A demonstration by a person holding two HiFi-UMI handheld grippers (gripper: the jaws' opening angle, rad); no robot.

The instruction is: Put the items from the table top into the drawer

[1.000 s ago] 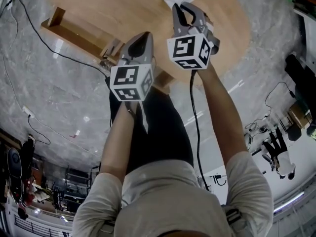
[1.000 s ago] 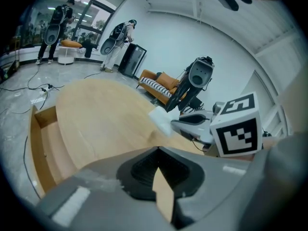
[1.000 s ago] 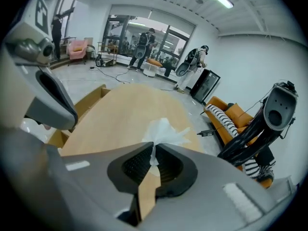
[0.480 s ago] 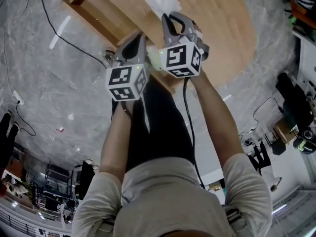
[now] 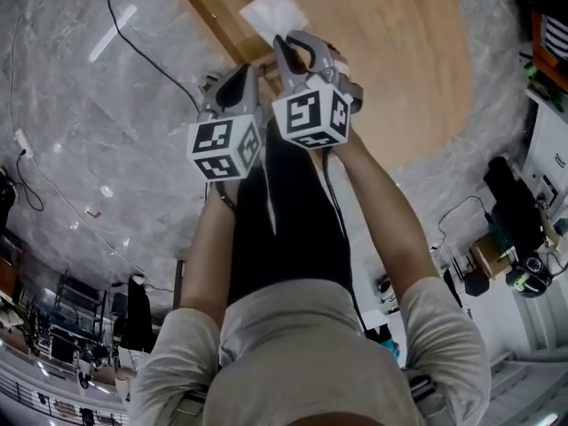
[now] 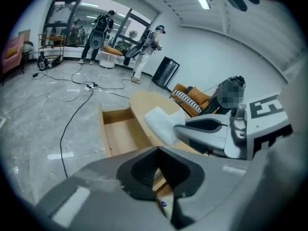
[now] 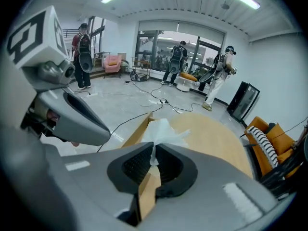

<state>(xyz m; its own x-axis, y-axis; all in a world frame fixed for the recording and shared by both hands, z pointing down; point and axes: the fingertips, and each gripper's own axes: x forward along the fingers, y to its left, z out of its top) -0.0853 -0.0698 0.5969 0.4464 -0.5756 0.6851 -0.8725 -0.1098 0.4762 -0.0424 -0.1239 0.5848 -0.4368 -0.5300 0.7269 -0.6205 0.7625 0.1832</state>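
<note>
A grey, glossy floor [image 5: 106, 131] fills the room, with a black cable [image 5: 142, 47] running across it. Far off, several people [image 7: 175, 57] stand in front of tall windows, and an orange sofa [image 7: 272, 146] sits past the far end of the surface.

The surface [image 5: 390, 60] is a rounded wooden top. Its drawer [image 6: 120, 131] is pulled out on the left side and shows a bare wooden bottom.

The person holds both tongs side by side over the near edge of the surface. The left tongs [image 6: 158, 149] are clenched on nothing, their tips over the edge near the drawer's corner. The right tongs [image 7: 154, 148] are clenched too, with only a thin slit between the tips, and they point at the tissue.

The tissue [image 5: 271, 11] is white and crumpled. It lies on the surface near the edge, beside the drawer and just past the tips of the right tongs. Whether those tips touch it cannot be told. The left tongs sit to its left, apart from it.
</note>
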